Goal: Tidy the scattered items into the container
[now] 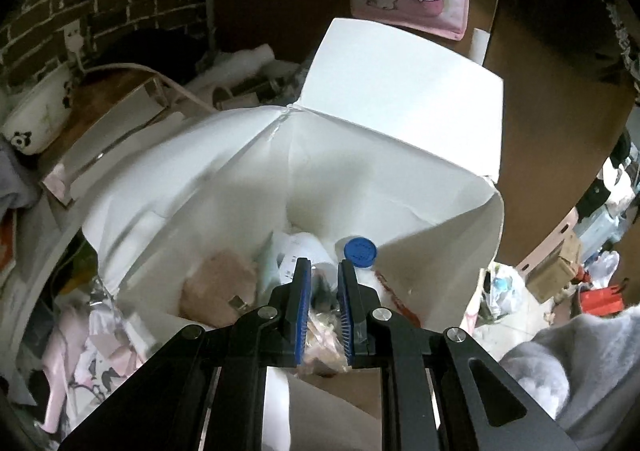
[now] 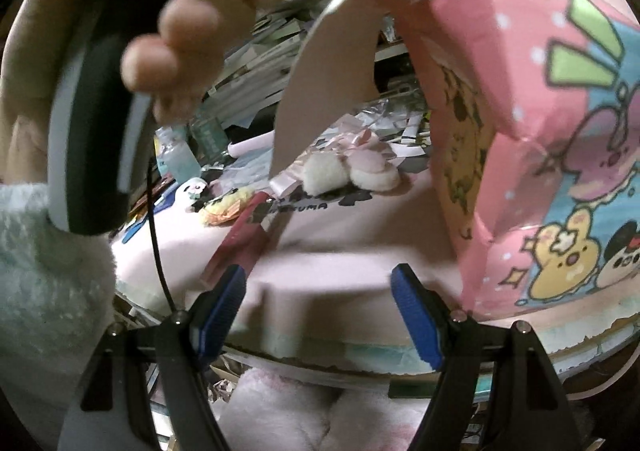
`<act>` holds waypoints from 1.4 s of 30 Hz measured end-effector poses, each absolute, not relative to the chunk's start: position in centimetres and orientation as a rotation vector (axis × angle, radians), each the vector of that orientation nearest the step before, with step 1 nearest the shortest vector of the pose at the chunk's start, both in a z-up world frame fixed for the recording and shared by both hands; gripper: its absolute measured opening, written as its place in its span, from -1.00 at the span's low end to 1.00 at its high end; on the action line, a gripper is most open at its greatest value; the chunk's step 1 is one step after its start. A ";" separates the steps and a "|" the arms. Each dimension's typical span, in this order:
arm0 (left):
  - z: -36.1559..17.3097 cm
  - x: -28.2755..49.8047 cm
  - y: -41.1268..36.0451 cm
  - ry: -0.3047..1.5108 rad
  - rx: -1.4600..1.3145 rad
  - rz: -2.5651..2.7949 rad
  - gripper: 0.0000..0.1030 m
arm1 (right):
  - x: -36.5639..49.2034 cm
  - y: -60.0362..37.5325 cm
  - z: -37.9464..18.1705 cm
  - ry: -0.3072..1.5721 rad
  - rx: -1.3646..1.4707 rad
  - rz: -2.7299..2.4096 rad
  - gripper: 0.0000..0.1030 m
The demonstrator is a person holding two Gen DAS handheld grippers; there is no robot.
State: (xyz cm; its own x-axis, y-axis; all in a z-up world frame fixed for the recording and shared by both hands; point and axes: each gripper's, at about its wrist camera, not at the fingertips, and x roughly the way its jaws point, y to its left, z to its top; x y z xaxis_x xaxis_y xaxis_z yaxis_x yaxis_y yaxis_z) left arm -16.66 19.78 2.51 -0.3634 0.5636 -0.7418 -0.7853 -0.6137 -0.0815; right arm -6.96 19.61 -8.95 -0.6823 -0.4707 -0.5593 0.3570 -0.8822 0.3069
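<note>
Pinching a crinkly clear packet (image 1: 322,339), the left fingers (image 1: 304,303) hang nearly pressed together over the white box (image 1: 400,91); the right fingers (image 2: 224,303) stand spread, empty, above the pink counter (image 2: 320,271).

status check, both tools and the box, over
Left tool shut on crinkly packet, above white box. Right tool open, empty. Box flaps up, nothing blocking.

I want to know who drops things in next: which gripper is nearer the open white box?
Left. The left gripper, jaws shut on a small clear packet, hangs right over the white box. The right gripper faces the pink-covered table, with no white box in its view.
</note>
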 end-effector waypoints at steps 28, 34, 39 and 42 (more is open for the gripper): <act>1.1 -6.7 1.1 0.052 -0.662 2.729 0.95 | -6.3 16.9 -8.9 -0.100 0.870 -2.523 -0.09; -0.8 -4.6 -3.4 -0.123 -0.626 2.862 0.96 | -5.8 15.0 -8.9 -0.044 0.841 -2.483 -0.27; -1.4 -3.3 -5.8 -0.233 -0.559 2.903 0.99 | -5.2 13.0 -8.8 0.044 0.815 -2.472 -0.27; -1.8 -3.1 -6.1 -0.204 -0.572 2.917 0.99 | -5.5 11.8 -9.3 0.073 0.846 -2.472 -0.27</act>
State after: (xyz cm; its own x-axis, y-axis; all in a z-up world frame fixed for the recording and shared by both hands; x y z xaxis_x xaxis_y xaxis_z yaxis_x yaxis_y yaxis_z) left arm -3.08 -6.14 -1.81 -0.9138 0.1839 -0.3621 -0.1316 -0.9776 -0.1643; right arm -5.46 11.81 -9.34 -0.6684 -0.4598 -0.5846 0.4934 -0.8623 0.1142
